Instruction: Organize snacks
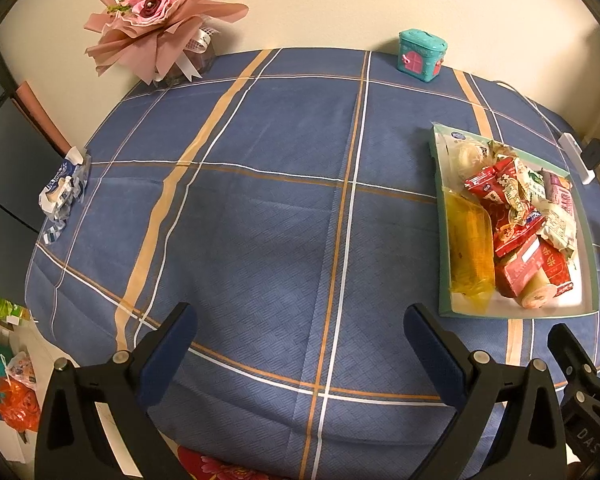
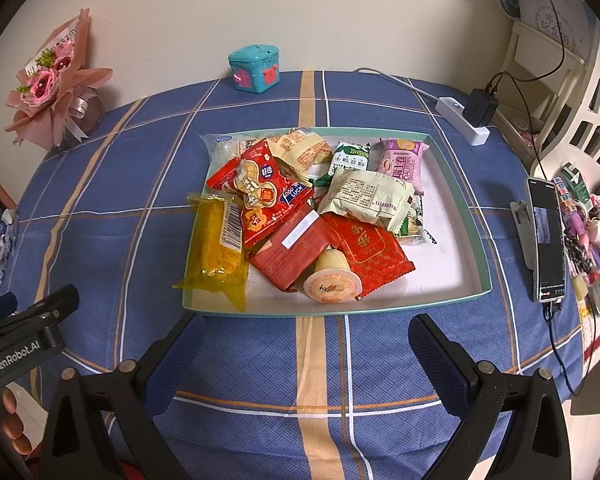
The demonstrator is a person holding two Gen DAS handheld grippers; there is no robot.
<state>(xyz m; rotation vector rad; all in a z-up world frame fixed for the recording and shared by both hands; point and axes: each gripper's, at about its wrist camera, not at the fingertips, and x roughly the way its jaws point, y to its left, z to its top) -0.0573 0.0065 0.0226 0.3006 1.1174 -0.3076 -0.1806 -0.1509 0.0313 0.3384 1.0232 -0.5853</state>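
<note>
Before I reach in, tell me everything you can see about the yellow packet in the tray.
The yellow packet is a long, see-through plastic wrapper with a yellow block inside and a white barcode label near its far end. It lies flat along the left side of the tray, its crimped near end draped over the tray's front rim. Its far right edge is tucked under the red peanut packet. Neither gripper touches it; both are open and short of the tray.
</note>
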